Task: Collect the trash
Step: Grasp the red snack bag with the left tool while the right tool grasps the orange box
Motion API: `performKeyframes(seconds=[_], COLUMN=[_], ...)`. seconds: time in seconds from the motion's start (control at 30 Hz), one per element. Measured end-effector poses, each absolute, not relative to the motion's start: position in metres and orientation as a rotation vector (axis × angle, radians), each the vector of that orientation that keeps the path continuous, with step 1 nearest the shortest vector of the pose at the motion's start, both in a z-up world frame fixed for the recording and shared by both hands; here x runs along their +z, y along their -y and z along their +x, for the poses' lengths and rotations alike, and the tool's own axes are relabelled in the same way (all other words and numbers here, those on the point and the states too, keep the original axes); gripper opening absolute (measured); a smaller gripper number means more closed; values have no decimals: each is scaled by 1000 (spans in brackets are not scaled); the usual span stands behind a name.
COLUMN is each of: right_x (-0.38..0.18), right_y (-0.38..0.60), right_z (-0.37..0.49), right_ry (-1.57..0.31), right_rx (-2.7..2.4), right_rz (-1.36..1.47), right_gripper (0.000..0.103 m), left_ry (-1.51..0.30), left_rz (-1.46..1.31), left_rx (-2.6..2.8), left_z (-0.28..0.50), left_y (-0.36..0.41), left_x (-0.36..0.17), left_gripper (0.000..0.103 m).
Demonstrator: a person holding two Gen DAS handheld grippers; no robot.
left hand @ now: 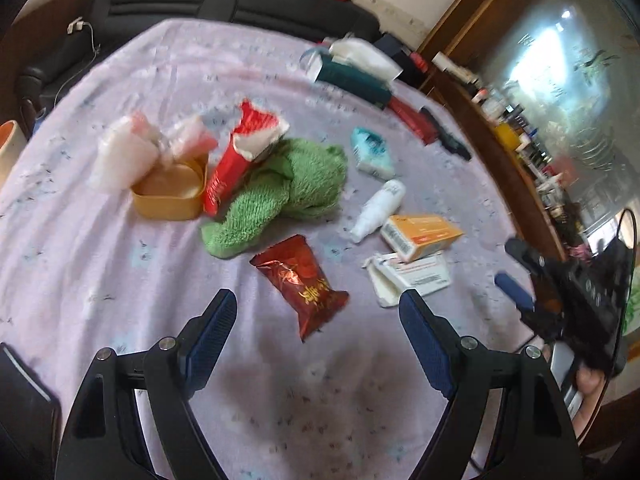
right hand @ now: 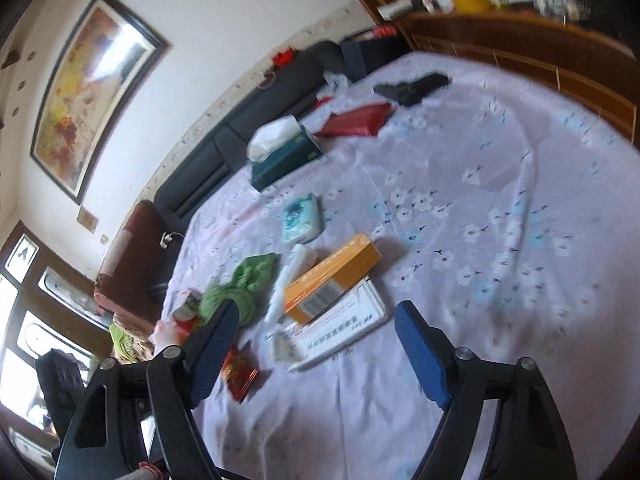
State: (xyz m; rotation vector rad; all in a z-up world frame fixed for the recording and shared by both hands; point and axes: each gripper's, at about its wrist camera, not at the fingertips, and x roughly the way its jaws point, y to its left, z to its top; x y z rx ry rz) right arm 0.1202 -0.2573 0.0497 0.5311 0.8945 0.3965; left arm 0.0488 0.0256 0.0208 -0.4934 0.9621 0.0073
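A dark red snack wrapper point(left hand: 306, 286) lies on the lilac flowered cloth point(left hand: 120, 272), just beyond and between the tips of my left gripper point(left hand: 316, 300), which is open and holds nothing. An orange box point(right hand: 332, 276) rests on a flat white box point(right hand: 340, 326), with a white bottle point(right hand: 292, 280) beside them. These lie just ahead of my right gripper point(right hand: 316, 312), also open with nothing in it. The left wrist view shows the right gripper point(left hand: 520, 268) at the right edge. A torn red packet point(left hand: 240, 152) leans on a green towel point(left hand: 288, 188).
A yellow tub point(left hand: 168, 192) with crumpled white bags point(left hand: 128, 156) stands at the left. Farther back lie a teal tissue pack point(left hand: 372, 154), a dark green tissue box point(left hand: 352, 80), a red pouch point(left hand: 414, 120) and a black item point(left hand: 452, 142). A cluttered wooden shelf point(left hand: 512, 132) borders the right.
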Motion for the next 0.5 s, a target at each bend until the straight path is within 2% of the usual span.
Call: performKeyframes(seconds=[0.07,0.27,0.43,0.5], right_x=[36,-7,-14,-18], right_y=[255,248,243,240], right_z=[142,196,209,214], right_ry=[-931,-1039,-1059,-1071], right_rx=[400,359,327,333], right_rz=[561,655,635,641], right_gripper=[74,62,53,39], left_ry=[-1002,-1026,-1073,-1061], left_rz=[-497,-499,-474,-461], left_rx=[18,35,64,73], left_z=[62,82,87,85], left_y=[-23,-18,-17,-17], left_x=[9,-6,-20,-19], left_gripper=[82,81,61,49])
